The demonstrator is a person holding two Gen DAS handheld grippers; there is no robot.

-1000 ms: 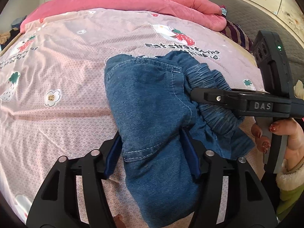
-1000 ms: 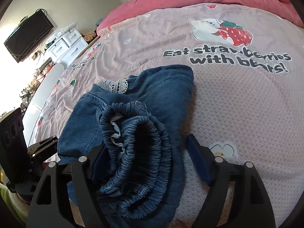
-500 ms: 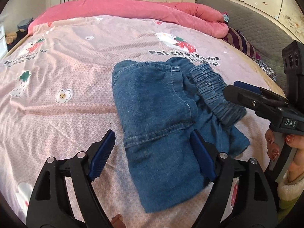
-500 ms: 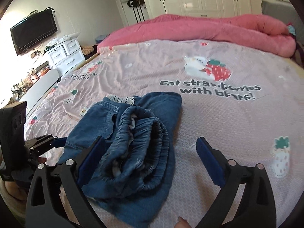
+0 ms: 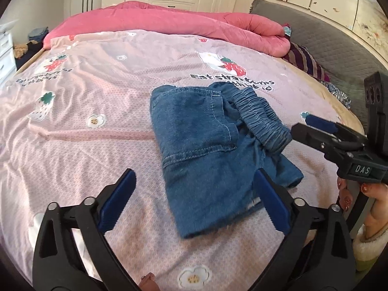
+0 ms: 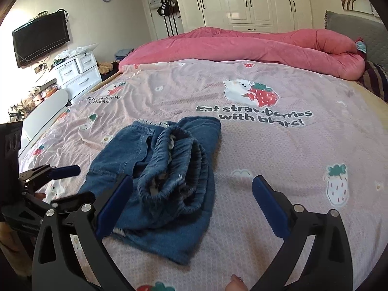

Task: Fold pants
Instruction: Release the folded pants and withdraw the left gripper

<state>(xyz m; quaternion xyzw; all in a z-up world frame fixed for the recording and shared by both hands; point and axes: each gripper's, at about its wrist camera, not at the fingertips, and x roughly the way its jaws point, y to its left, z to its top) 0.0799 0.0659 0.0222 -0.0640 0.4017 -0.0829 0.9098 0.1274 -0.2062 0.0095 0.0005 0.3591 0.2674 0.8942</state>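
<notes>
Pants: denim pants (image 5: 208, 150) lie folded in a compact bundle mid-bed on the pink sheet (image 5: 80, 131).
Change: a second ago both grippers straddled the bundle; they have since drawn back, so the fold looks finished.
Axis: long side runs near-to-far in the left view, elastic waistband (image 6: 179, 167) heaped toward the right gripper.
Left gripper (image 5: 194, 201): spread wide, empty.
Right gripper (image 6: 194, 206): spread wide, empty.

black left gripper (image 5: 194, 194) and right gripper (image 6: 192, 201) with blue toothed pads, silver screws, "das" label; hand (image 5: 374, 203) has red nails, fluffy cream sleeve.
</notes>
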